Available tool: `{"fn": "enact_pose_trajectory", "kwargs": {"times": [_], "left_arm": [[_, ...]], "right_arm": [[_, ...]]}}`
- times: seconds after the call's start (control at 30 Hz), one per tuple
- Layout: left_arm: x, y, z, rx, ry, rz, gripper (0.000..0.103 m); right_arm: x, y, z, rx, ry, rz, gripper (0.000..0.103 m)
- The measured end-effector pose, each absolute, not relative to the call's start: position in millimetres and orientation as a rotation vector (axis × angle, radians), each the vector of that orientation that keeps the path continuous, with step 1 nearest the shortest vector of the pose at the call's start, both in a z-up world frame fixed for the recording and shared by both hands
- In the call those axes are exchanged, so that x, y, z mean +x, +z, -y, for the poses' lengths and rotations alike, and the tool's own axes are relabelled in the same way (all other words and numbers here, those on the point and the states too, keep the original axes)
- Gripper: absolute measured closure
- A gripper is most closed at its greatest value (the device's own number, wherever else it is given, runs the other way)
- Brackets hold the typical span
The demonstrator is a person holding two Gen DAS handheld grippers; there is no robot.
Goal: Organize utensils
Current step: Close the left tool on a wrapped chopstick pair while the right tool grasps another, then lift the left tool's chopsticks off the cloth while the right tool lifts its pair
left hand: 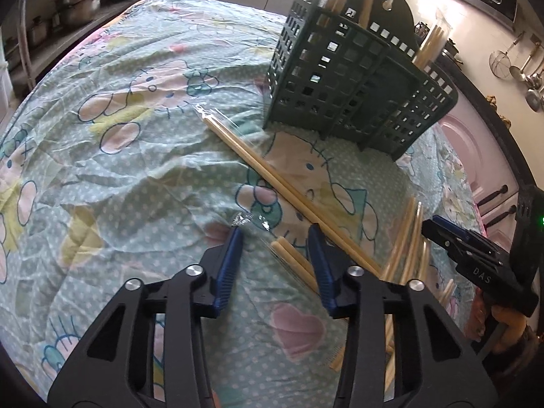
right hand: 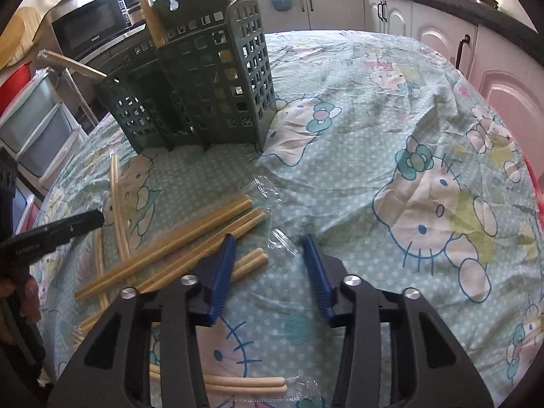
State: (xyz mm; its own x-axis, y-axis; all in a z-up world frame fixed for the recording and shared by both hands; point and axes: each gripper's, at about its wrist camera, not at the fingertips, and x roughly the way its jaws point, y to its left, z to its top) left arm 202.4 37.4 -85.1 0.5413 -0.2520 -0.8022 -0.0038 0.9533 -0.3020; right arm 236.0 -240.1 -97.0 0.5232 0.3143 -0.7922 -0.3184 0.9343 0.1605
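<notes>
A dark green lattice utensil holder (left hand: pixel 346 85) stands on the table, also in the right wrist view (right hand: pixel 204 78), with several chopsticks upright in it. Wrapped chopstick pairs lie loose on the cloth: one long pair (left hand: pixel 272 173) runs diagonally from the holder toward my left gripper (left hand: pixel 277 234), which is open over the tip of another pair (left hand: pixel 289 255). My right gripper (right hand: pixel 268 241) is open just above the cloth, with a short wrapped pair (right hand: pixel 250 261) at its left finger. More pairs (right hand: pixel 170 244) lie to its left. The right gripper also shows in the left wrist view (left hand: pixel 476 258).
The table carries a Hello Kitty cloth (left hand: pixel 119 170). Pots (left hand: pixel 78 3) stand on a shelf at the left. A microwave (right hand: pixel 91 27) and plastic drawers (right hand: pixel 37 129) stand beyond the holder. Cabinets (right hand: pixel 442 40) line the far wall. The left gripper shows at the left edge (right hand: pixel 51 234).
</notes>
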Motion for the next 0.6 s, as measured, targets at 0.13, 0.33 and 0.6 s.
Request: {"fn": "enact_pose_trajectory", "kwargs": {"times": [0.13,0.33,0.6], "left_arm": [[204,-86,-39,-0.277,-0.129,-0.986,0.079],[205,-85,-36,-0.246,-0.117,-0.978,0.084],[204,-85,-36,-0.22,-0.108,-0.966,0.097]], "right_arm": [[234,-98,238,-0.027,0.383,-0.939,0.075],[229,-95,236,-0.054,0.371,-0.913,0.093],[230,-82,251,0.037,0.369,-0.881,0.1]]}}
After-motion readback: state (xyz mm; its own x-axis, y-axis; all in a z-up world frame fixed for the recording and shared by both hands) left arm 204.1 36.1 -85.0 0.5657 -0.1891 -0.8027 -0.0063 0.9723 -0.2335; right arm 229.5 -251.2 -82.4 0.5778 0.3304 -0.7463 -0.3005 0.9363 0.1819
